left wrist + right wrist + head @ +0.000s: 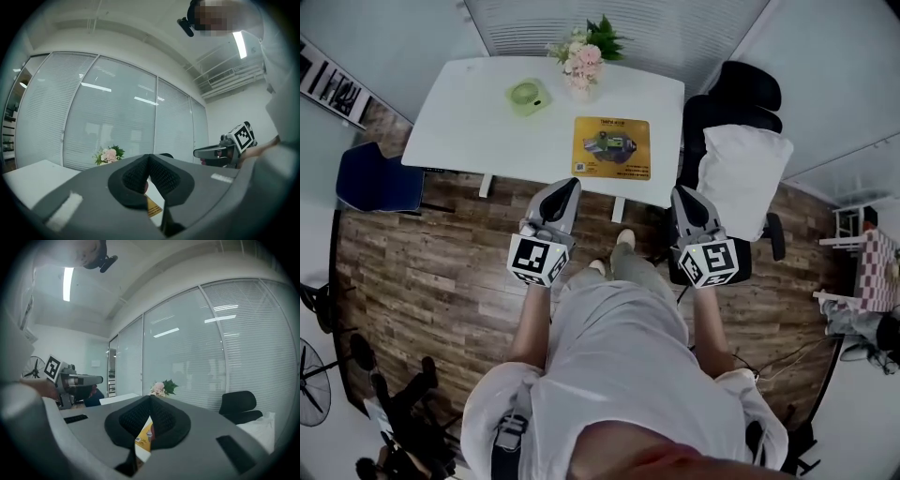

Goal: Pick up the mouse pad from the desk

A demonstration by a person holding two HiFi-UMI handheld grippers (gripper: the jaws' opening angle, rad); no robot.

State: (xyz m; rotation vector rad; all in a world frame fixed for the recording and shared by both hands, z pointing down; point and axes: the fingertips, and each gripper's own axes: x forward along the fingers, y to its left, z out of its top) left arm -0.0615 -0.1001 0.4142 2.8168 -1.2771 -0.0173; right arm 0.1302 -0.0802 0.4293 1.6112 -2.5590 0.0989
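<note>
left hand-held gripper (pixel 571 185) — level, closed | right hand-held gripper (pixel 680 193) — level, closed

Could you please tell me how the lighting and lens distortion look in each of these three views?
Head view: strong fisheye bends the desk edges, with even, soft light. Left gripper view: round dark border, a glaring ceiling lamp, lamp reflections streaking the glass wall. Right gripper view: same border and similar streaks on the glass.

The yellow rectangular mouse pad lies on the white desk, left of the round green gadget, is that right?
Not quite. The head view shows the yellow rectangular mouse pad lying on the white desk, but right of the round green gadget, not left.
</note>
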